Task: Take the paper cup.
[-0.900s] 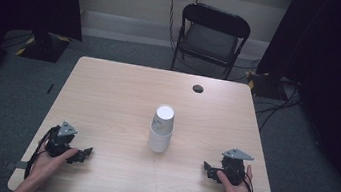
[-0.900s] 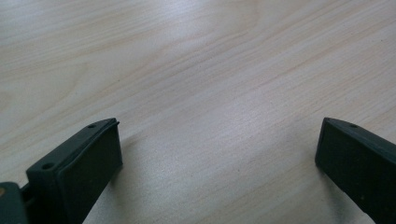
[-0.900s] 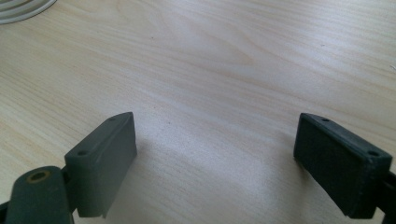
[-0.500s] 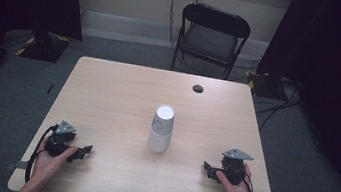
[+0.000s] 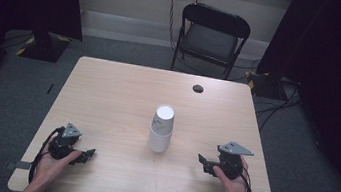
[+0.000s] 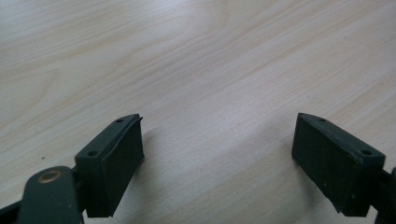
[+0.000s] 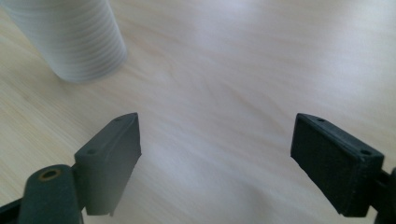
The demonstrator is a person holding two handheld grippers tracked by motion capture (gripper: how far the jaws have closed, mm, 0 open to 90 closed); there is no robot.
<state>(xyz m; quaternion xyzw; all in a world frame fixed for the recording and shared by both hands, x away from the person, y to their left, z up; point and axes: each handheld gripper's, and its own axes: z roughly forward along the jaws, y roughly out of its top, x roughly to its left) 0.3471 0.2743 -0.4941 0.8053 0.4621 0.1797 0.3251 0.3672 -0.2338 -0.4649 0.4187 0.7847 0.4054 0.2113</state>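
A: Both tools are seen resting low over the counter (image 5: 108, 92). How are they set?

B: Left tool (image 5: 87, 155) is held in the left hand (image 5: 50, 165) near the counter's near left corner; its jaws are spread wide, and nothing but bare wood is seen between them in the left gripper view. Right tool (image 5: 202, 161) is held in the right hand (image 5: 229, 182) near the near right edge, likewise gaping and empty.

A: And what is placed between them?

B: A stack of white paper cups (image 5: 161, 128) is stood upright at mid-counter, well apart from either tool. Its ribbed lower wall is shown at upper left in the right gripper view. A small dark hole (image 5: 198, 88) is marked near the far edge, with a black folding chair (image 5: 212, 34) beyond it.
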